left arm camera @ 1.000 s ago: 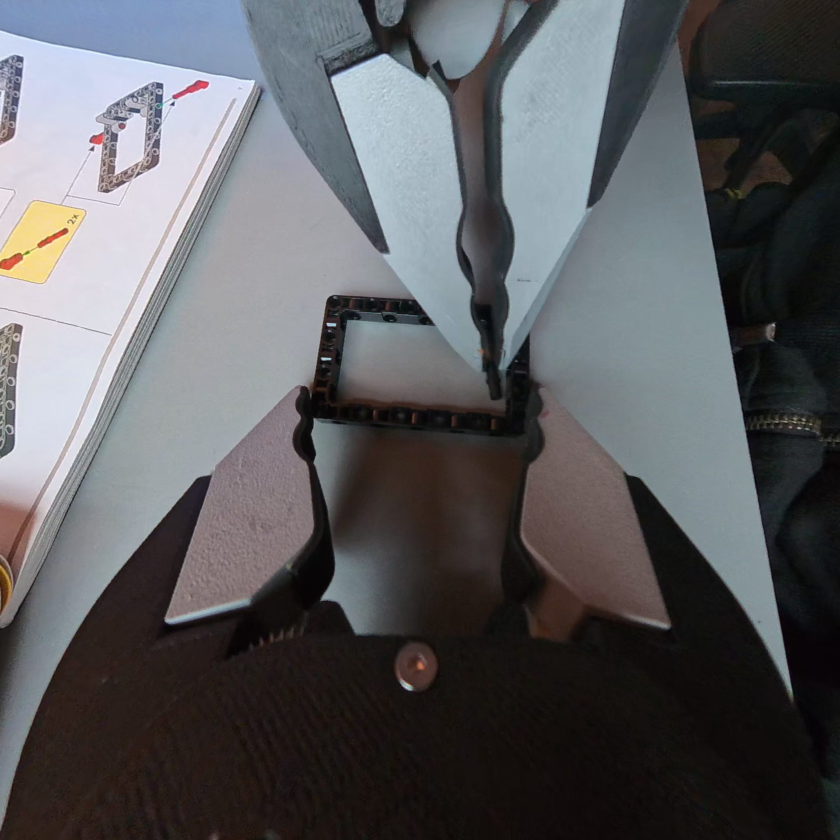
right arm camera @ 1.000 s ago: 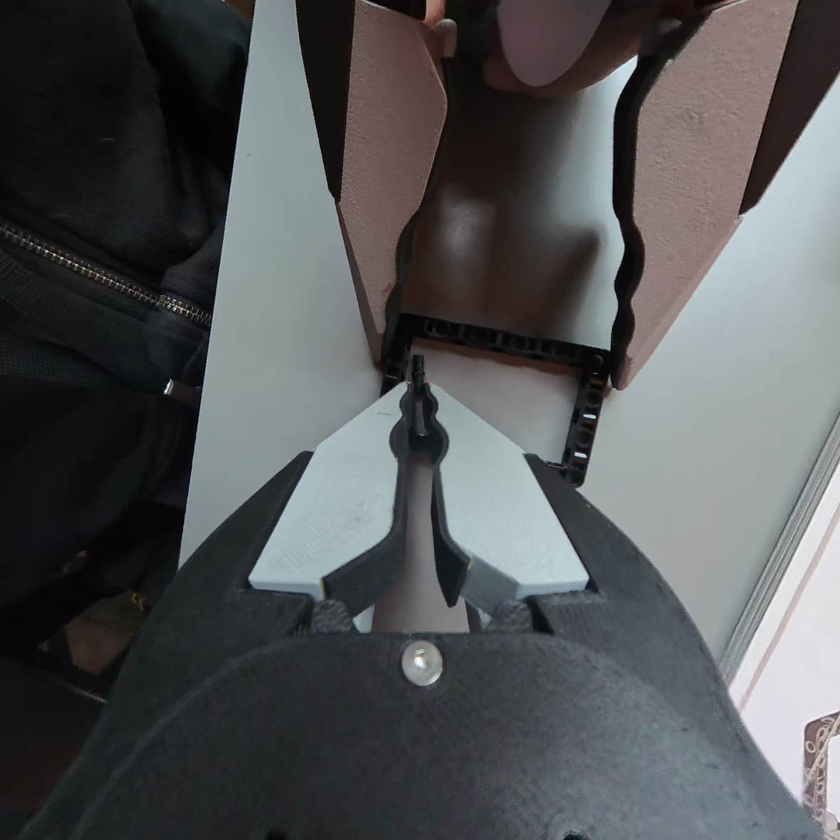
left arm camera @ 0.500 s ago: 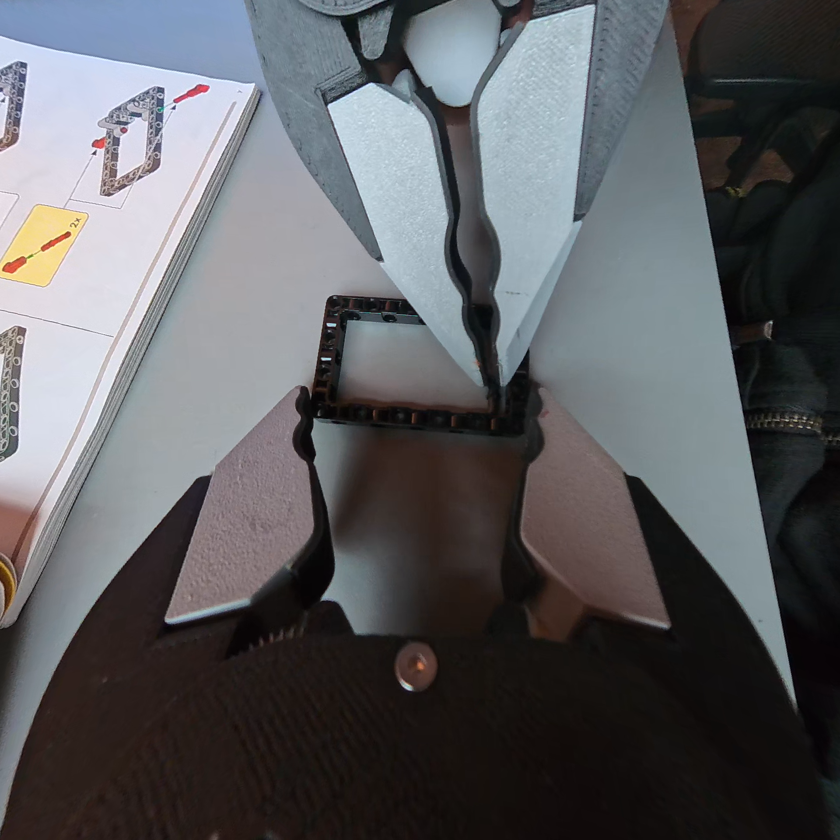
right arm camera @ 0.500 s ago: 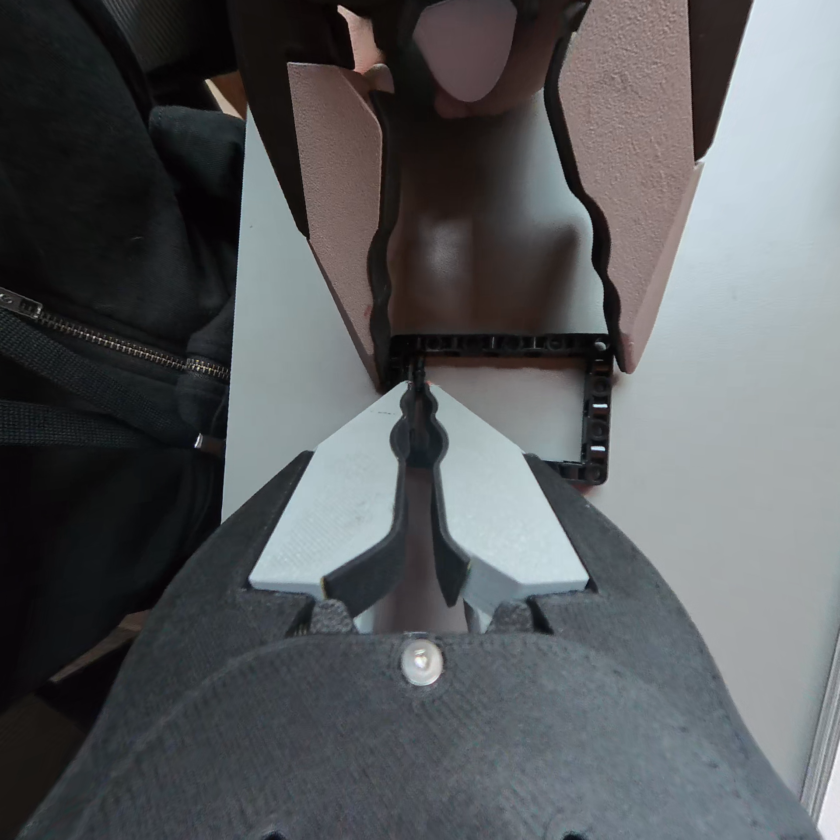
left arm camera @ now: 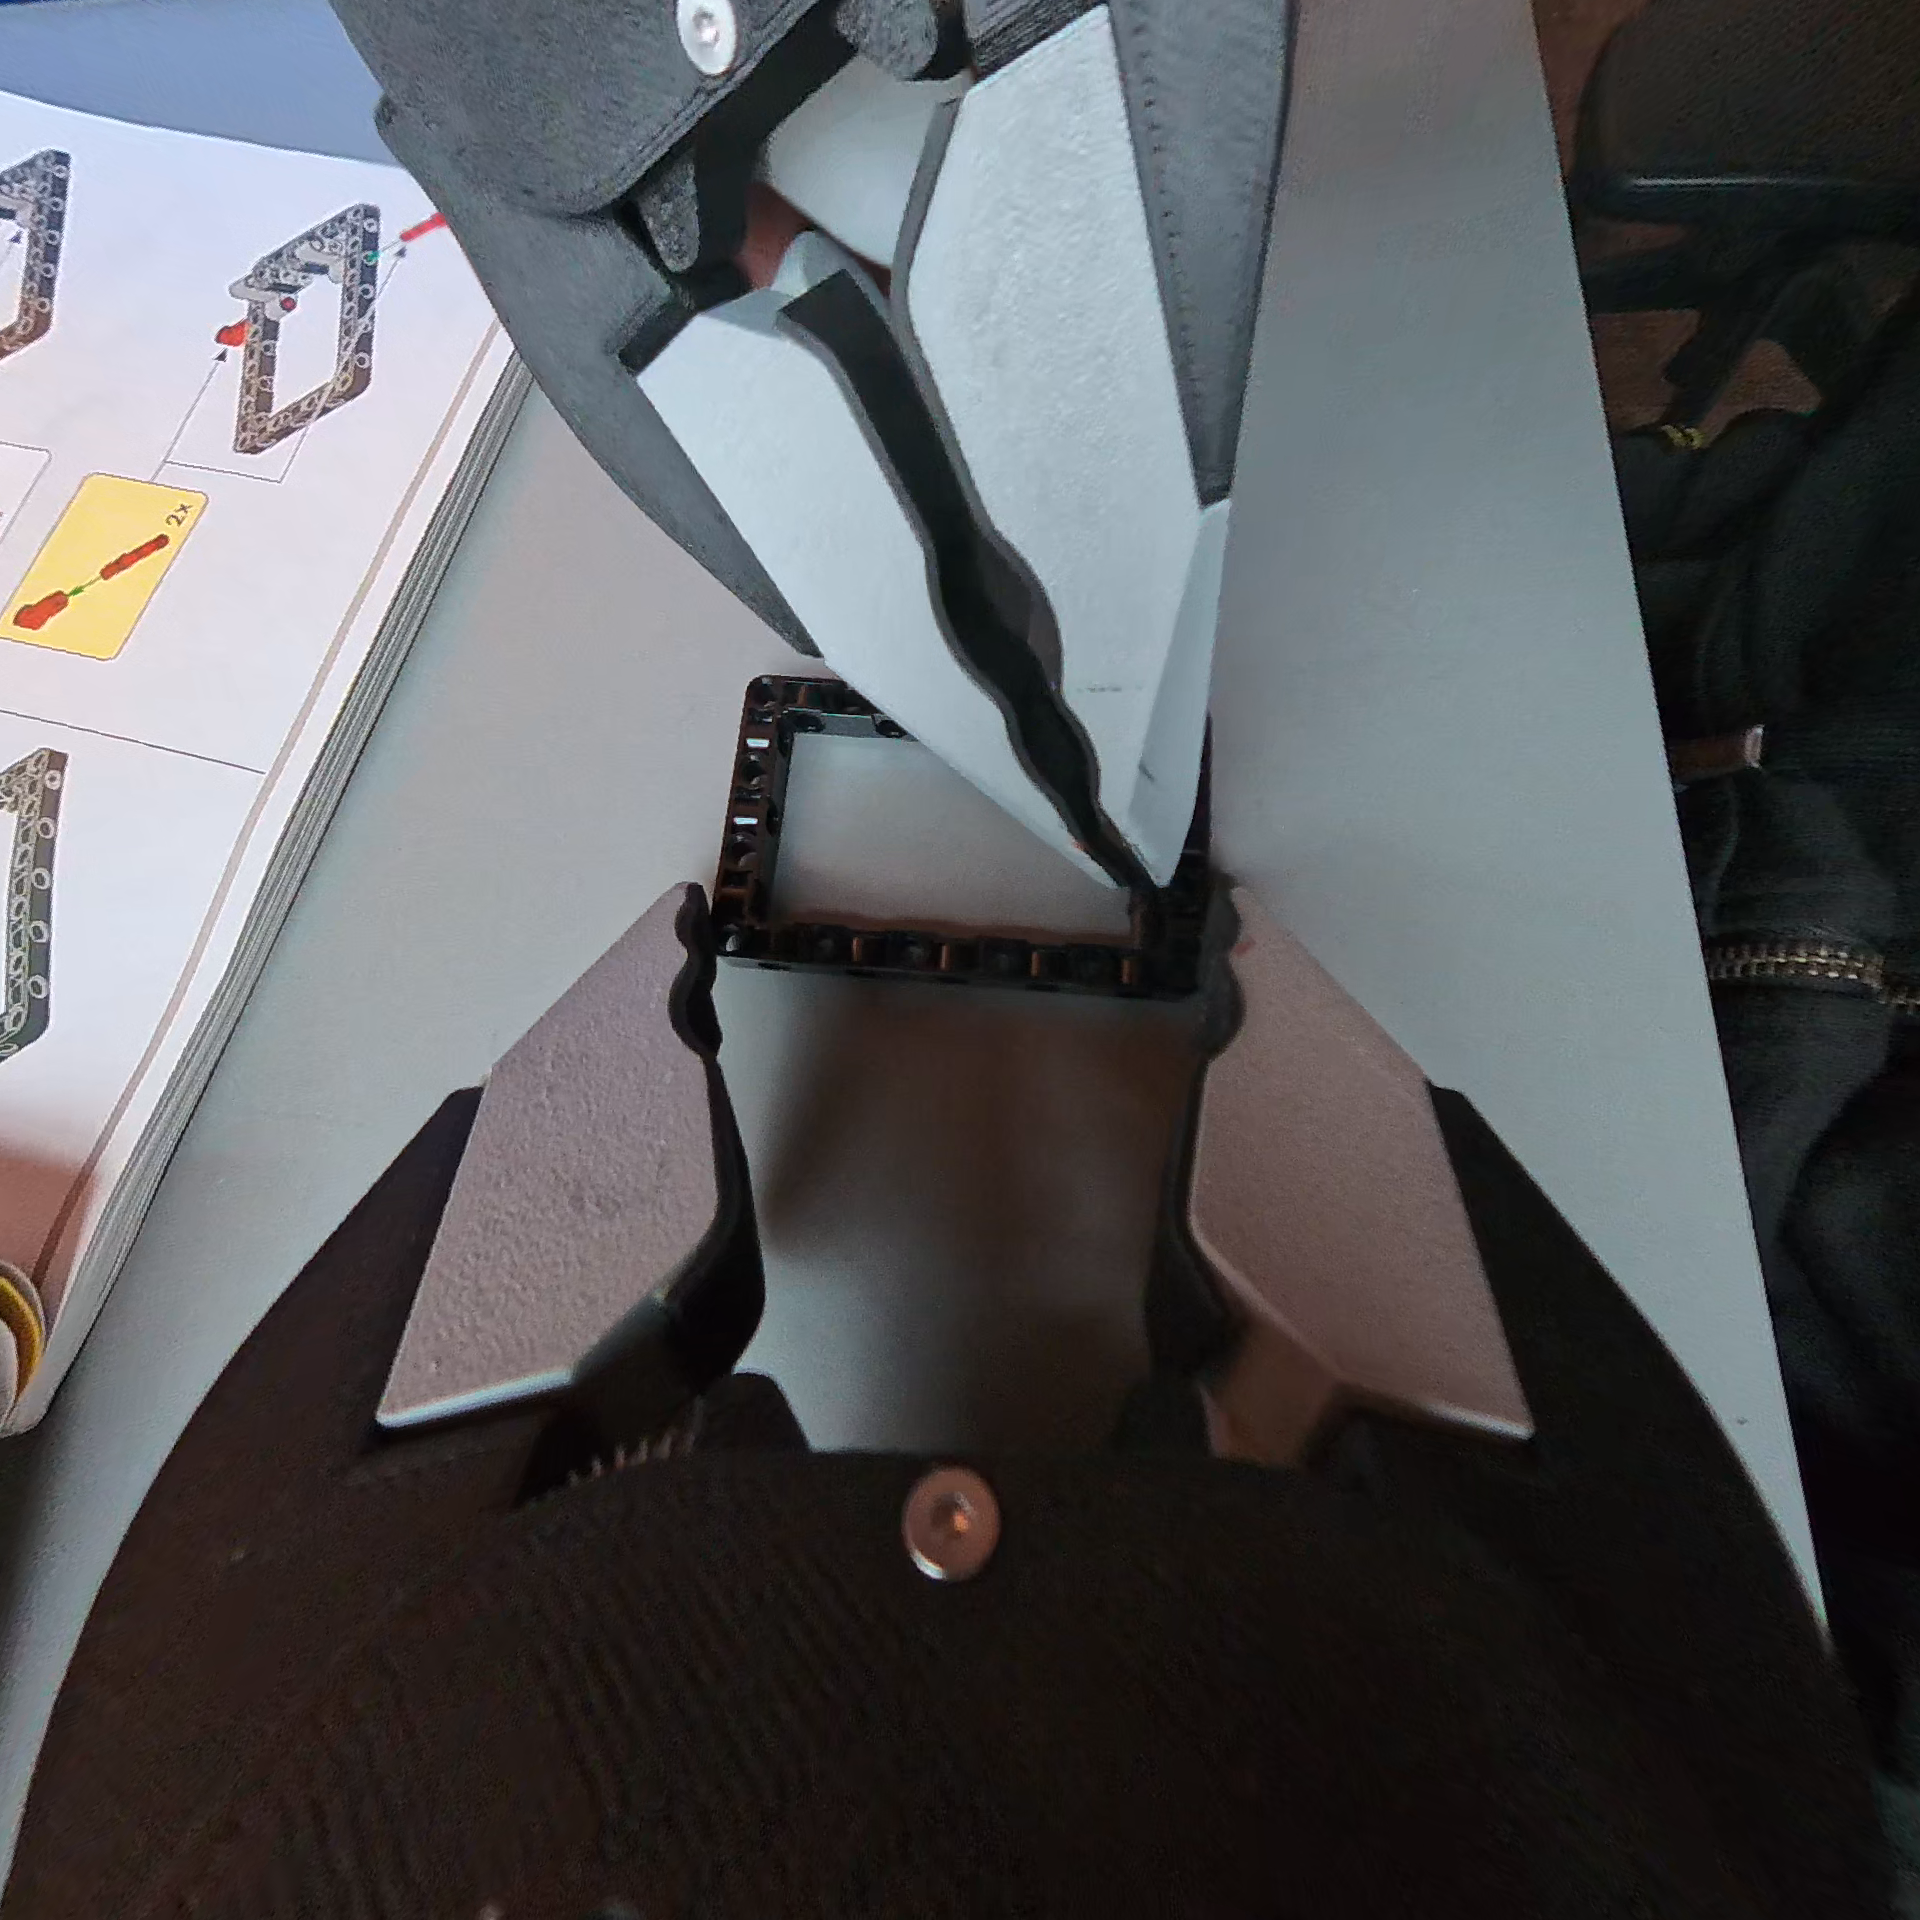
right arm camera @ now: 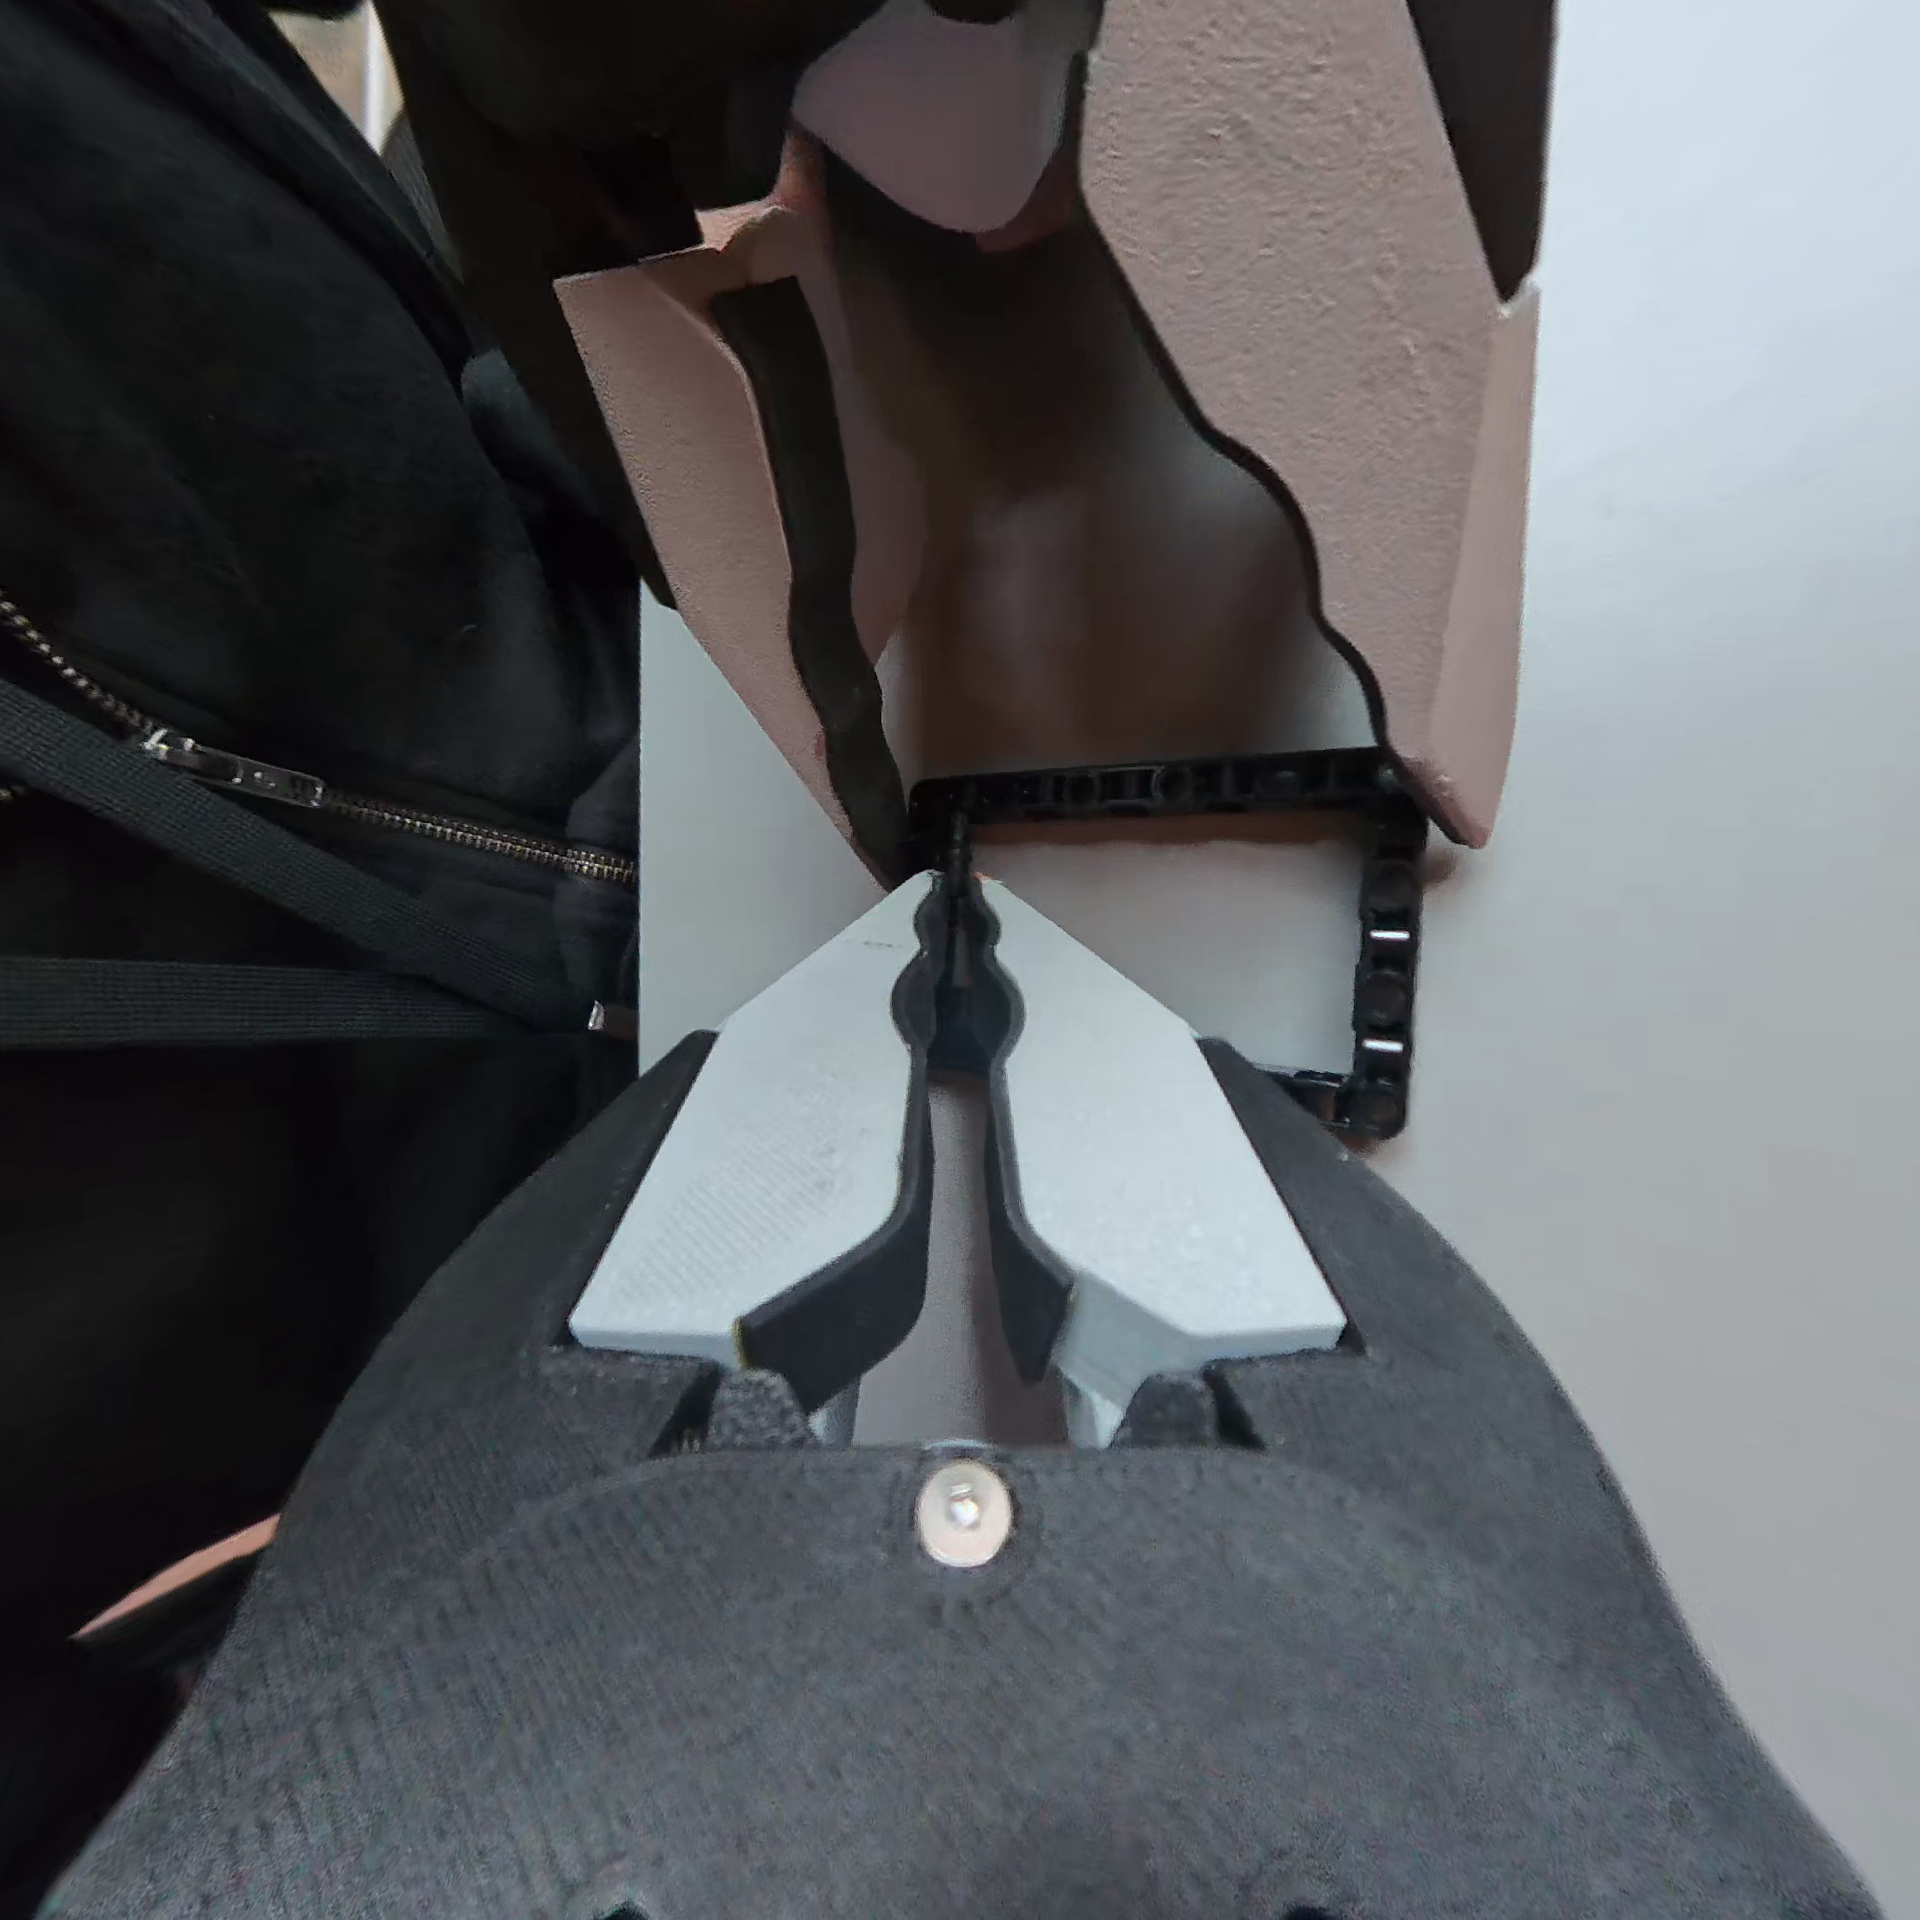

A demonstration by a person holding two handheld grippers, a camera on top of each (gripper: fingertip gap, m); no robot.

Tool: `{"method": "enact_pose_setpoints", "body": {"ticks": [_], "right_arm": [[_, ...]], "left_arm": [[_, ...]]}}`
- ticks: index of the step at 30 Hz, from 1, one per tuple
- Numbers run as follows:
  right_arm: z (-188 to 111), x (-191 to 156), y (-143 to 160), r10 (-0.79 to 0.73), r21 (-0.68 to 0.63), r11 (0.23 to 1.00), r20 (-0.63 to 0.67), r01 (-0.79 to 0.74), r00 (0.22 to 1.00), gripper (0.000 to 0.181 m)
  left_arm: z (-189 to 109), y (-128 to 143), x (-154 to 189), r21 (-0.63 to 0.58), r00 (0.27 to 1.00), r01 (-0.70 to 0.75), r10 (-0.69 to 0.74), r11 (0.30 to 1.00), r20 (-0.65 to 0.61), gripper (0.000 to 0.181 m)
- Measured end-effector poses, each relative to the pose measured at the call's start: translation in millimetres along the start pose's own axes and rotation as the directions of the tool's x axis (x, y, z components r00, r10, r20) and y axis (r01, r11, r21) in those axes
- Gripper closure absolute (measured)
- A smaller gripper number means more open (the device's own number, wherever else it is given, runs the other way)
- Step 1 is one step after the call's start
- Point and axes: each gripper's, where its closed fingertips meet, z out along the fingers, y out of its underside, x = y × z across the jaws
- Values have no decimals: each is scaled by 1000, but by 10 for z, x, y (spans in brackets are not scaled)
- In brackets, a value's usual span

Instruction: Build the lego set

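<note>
Now my left tool (left arm camera: 956, 956) clamps the black frame (left arm camera: 758, 821) flat on the table (left arm camera: 582, 644) to steady it, so my right tool (right arm camera: 951, 894), pinching a pin (right arm camera: 954, 844), can seat it in a corner hole.

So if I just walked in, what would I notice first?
Probably the black square frame on the white table, squeezed at its sides by the left gripper. The right gripper pokes a tiny black pin into its corner. An open instruction booklet lies leftward.
</note>
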Motion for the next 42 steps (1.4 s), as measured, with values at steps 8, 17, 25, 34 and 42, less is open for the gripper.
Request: {"method": "enact_pose_setpoints", "body": {"ticks": [8,17,25,34,42], "right_arm": [[16,26,19,24,-73,997,1,-24,1000,181],[-7,26,0,28,-43,999,-14,-29,1000,181],[-31,38,-38,104,75,992,25,-106,994,181],[-35,35,-24,128,125,983,38,-132,991,181],[-53,26,-25,131,153,979,49,-137,990,181]], "left_arm": [[0,-1,1,0,1000,-1,1,1000,1,88],[-6,-7,-13,5,1000,-9,9,1000,21,88],[-4,-6,-16,4,1000,-6,6,1000,20,88],[-2,-6,-21,4,1000,-4,4,1000,20,88],[0,-5,-26,3,1000,-2,2,1000,18,88]]}}
